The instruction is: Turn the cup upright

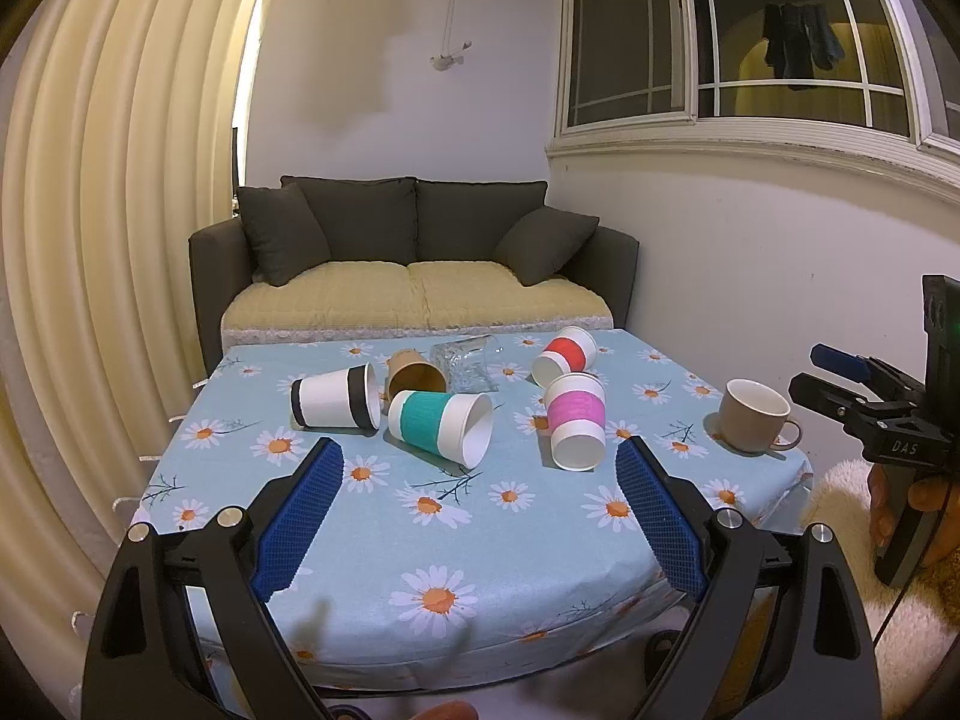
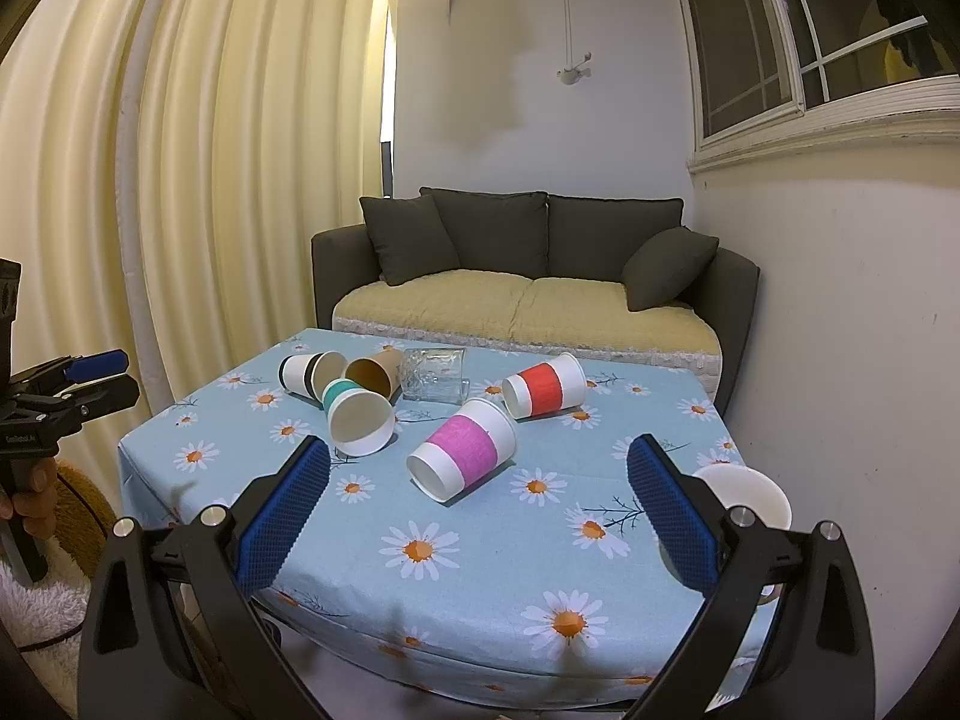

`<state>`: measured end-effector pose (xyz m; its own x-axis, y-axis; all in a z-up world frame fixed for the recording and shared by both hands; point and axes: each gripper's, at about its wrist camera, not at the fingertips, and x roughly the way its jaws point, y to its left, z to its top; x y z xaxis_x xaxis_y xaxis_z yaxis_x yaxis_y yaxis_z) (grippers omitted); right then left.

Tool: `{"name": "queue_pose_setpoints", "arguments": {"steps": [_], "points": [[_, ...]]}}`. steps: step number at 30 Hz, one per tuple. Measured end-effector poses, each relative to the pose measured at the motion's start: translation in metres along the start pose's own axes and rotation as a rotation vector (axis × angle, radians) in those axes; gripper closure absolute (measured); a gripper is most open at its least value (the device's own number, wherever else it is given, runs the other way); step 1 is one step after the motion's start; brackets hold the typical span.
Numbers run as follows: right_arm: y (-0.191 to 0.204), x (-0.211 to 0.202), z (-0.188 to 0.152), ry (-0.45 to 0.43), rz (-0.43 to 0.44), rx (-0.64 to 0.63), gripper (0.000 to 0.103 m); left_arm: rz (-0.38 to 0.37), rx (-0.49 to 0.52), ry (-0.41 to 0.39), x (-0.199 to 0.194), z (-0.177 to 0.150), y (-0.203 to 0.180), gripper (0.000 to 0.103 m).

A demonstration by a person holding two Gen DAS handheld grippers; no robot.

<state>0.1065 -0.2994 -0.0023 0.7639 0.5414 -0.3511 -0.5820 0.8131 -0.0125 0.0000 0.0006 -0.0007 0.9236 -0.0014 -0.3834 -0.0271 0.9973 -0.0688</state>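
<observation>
Several paper cups lie on their sides on the daisy tablecloth (image 1: 510,546): black-banded (image 1: 336,401), brown (image 1: 415,373), teal-banded (image 1: 441,427), pink-banded (image 1: 576,427) and red-banded (image 1: 564,355). A clear glass (image 1: 465,363) also lies tipped over. A beige mug (image 1: 755,415) stands upright at the right edge. My left gripper (image 1: 480,504) is open and empty, short of the cups. My right gripper (image 2: 477,510) is open and empty, with the pink-banded cup (image 2: 465,450) just beyond its fingers and the mug (image 2: 747,495) behind its right finger.
A dark sofa (image 1: 414,264) with yellow cushions stands behind the table. A wall with a window (image 1: 750,60) is on the right, a cream curtain (image 1: 120,210) on the left. A fluffy rug (image 1: 870,540) lies by the table's right side.
</observation>
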Motion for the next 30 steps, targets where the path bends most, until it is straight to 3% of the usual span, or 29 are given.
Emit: {"name": "queue_pose_setpoints", "arguments": {"steps": [30], "points": [[0.0021, 0.0055, -0.0066, 0.008, -0.003, -0.008, 0.005, 0.003, 0.004, 0.001, -0.0002, 0.0014, -0.0038, 0.013]]}}
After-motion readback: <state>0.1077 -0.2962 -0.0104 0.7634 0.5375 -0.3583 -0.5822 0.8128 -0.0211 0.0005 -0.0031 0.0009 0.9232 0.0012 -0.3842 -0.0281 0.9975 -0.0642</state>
